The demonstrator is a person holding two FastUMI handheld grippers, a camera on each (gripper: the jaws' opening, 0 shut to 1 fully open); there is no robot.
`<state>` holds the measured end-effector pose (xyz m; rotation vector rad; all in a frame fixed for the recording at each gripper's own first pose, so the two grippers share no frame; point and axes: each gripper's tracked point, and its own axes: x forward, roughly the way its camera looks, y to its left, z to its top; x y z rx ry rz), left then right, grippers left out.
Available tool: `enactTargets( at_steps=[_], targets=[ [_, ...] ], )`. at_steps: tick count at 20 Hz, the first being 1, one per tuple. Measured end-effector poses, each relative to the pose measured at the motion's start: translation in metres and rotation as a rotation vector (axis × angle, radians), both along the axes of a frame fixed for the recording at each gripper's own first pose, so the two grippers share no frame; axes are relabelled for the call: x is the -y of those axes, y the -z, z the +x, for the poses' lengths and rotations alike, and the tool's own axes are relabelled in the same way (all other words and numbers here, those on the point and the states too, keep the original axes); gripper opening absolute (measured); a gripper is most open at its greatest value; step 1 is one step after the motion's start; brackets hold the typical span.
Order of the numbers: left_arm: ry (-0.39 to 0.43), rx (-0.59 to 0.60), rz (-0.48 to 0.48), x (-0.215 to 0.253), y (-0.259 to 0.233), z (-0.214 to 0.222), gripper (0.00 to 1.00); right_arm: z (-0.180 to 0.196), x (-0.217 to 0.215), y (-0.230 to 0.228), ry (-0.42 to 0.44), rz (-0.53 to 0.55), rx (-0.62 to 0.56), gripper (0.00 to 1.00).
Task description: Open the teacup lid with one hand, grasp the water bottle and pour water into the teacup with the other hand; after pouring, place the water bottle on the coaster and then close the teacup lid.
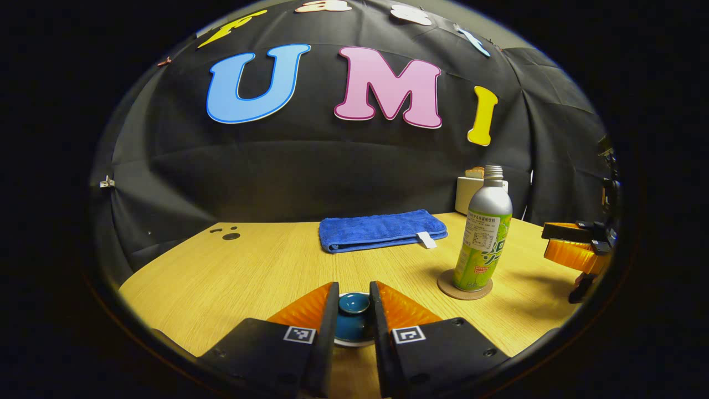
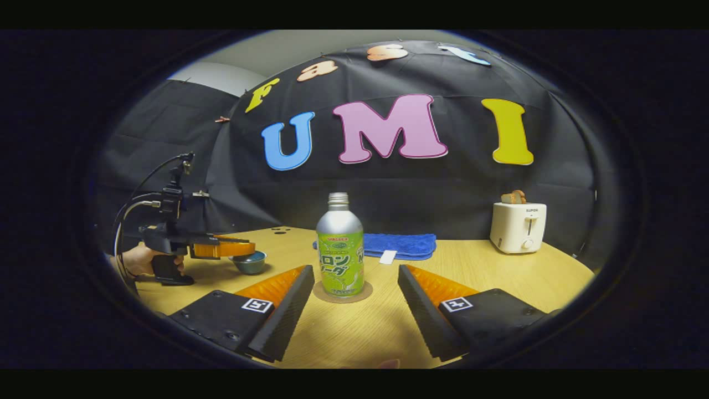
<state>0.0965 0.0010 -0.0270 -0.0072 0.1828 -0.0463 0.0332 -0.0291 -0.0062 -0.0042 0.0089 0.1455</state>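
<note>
— Any writing to read here?
— The water bottle (image 2: pixel 339 252) has a printed label with bold characters and fine print in a white panel, too small to make out.
— And the toaster (image 2: pixel 518 226)?
— A tiny word on its front, blurred.
— Signs?
— Square black-and-white markers (image 2: pixel 256 305) on the right tongs (image 2: pixel 354 269) and the left tongs (image 1: pixel 354 285).
</note>
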Motion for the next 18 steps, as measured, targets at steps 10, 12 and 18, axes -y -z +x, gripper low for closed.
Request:
enactTargets(
  at_steps=[10, 12, 18],
  targets=[
    [-0.019, 0.083, 0.007, 0.001, -0.012, -0.024, 0.65, -0.002, 0.009, 0.000, 0.053, -0.003, 0.001, 0.94],
    [-0.033, 0.114, -0.001, 0.001, -0.017, -0.031, 0.78, -0.006, 0.008, 0.001, 0.063, -0.003, 0.001, 0.94],
    [-0.006, 0.186, 0.002, 0.013, -0.027, -0.055, 0.87, -0.018, -0.004, 0.001, 0.039, -0.002, 0.002, 0.94]
  ],
)
